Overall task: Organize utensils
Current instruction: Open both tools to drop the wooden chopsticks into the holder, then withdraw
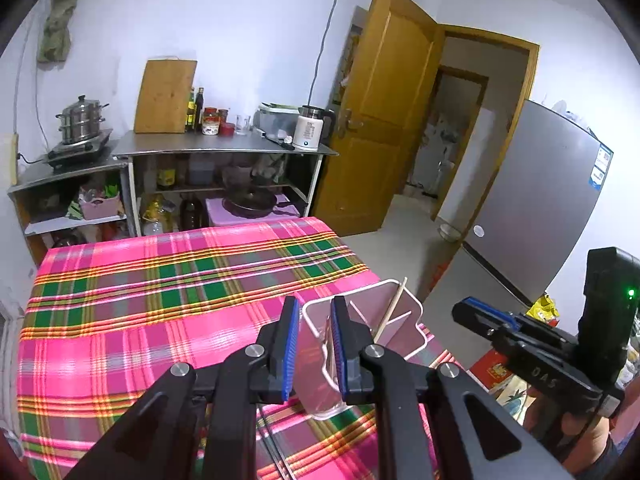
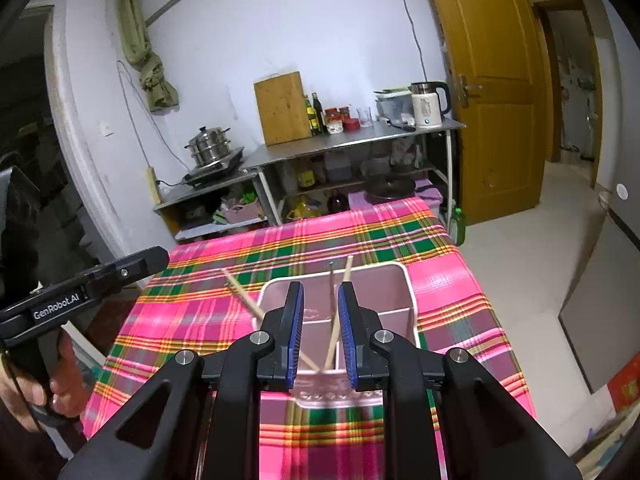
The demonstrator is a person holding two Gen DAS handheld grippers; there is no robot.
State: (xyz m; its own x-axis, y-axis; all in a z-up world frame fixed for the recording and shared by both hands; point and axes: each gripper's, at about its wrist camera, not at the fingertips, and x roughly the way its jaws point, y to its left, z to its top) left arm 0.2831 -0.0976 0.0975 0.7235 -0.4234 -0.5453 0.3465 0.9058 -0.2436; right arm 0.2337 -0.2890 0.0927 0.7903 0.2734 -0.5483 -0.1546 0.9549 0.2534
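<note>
A pink translucent utensil holder (image 1: 416, 305) (image 2: 401, 280) stands near the right edge of the plaid-covered table (image 1: 160, 280) (image 2: 448, 300). Two wooden chopsticks (image 2: 244, 300) (image 2: 347, 273) and a thin metal stick (image 2: 331, 280) lean inside it. Only one chopstick (image 1: 394, 304) shows in the left wrist view. My left gripper (image 1: 315, 308) hovers over the holder's left end with its blue pads apart and nothing pressed between them. My right gripper (image 2: 320, 292) is above the holder's near side, open, with the chopsticks showing in the gap beyond it. Each gripper (image 1: 468, 312) (image 2: 158, 259) appears side-on in the other's view, in a person's hand.
Steel counters (image 1: 224, 146) against the back wall carry a steamer pot (image 1: 82, 120), a cutting board (image 1: 164, 96), bottles and a kettle (image 1: 310, 126). A wooden door (image 1: 384, 120) stands open, and a grey fridge (image 1: 552, 200) is on the right. Bare floor lies right of the table.
</note>
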